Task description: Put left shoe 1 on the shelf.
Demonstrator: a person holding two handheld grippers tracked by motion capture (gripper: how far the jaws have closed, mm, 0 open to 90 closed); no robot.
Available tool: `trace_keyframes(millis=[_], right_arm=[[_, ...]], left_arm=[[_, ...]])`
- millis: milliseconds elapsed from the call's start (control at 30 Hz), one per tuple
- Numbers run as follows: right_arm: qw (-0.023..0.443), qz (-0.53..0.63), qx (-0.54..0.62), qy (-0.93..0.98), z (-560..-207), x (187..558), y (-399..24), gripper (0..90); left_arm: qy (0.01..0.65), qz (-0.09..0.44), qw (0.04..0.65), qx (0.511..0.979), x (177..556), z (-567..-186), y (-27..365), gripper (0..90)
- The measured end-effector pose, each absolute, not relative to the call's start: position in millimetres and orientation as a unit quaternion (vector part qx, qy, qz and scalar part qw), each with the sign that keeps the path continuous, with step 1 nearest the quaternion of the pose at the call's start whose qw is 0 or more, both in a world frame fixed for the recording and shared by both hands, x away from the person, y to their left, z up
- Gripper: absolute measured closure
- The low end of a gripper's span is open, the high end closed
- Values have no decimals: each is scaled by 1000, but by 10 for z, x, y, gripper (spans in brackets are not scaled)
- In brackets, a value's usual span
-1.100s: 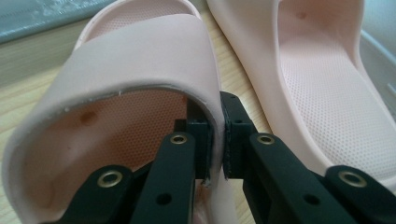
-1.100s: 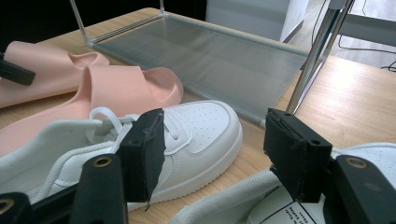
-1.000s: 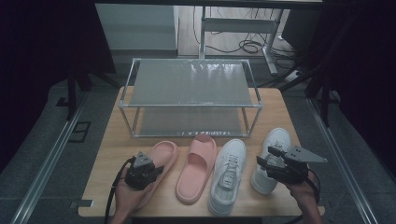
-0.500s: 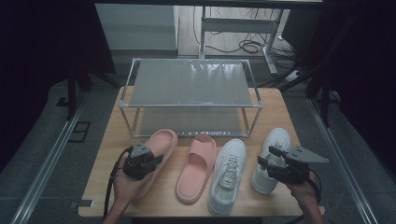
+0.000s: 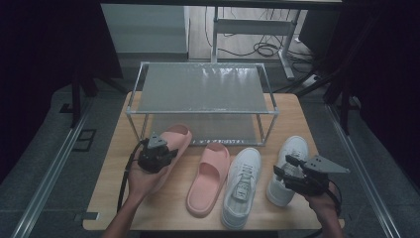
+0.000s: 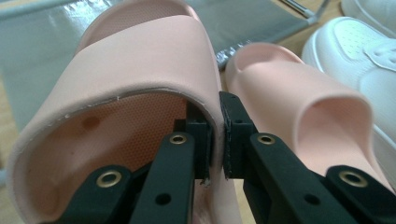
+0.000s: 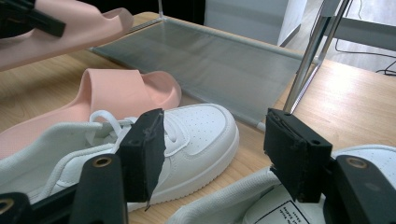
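Now left gripper clamps pink slide, rack ahead, right gripper open.

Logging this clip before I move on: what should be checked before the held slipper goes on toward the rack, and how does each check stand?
1. Left gripper clamped on slipper strap edge: ok.
2. Slipper lifted off the table: ok, per right gripper view.
3. Rack top shelf free: ok.
4. Lower shelf free: cannot tell, partly hidden.
5. Right gripper open, holding nothing, jaws over a sneaker: ok.
6. Second slipper out of the path: ok.
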State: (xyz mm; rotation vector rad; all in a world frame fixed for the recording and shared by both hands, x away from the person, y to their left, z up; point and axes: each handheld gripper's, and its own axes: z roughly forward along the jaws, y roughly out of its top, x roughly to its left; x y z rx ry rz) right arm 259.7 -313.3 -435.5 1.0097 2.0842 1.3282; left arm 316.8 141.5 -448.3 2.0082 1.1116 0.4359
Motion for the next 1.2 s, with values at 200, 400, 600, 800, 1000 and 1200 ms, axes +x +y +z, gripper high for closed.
trace_keyframes(millis=[200,400,600,800,1000,1200], right_arm=[[234,483,370,758,-4367,2609,-3144,389],[234,482,369,759,-4372,2612,-3139,389],[233,481,370,760,-4383,2620,-3139,389],[233,481,370,760,-4386,2625,-3140,389],[234,481,370,760,-4376,2621,-3157,389],[237,484,371,756,-4359,2607,-3176,389]], left_arm=[[439,183,381,793,3378,-4514,1304,841],[441,191,368,796,3636,-4577,1130,841],[446,206,353,797,3857,-4620,985,839],[460,221,342,789,4035,-4722,897,837],[462,245,341,781,4117,-4765,824,836],[460,262,345,775,4123,-4789,770,825]])
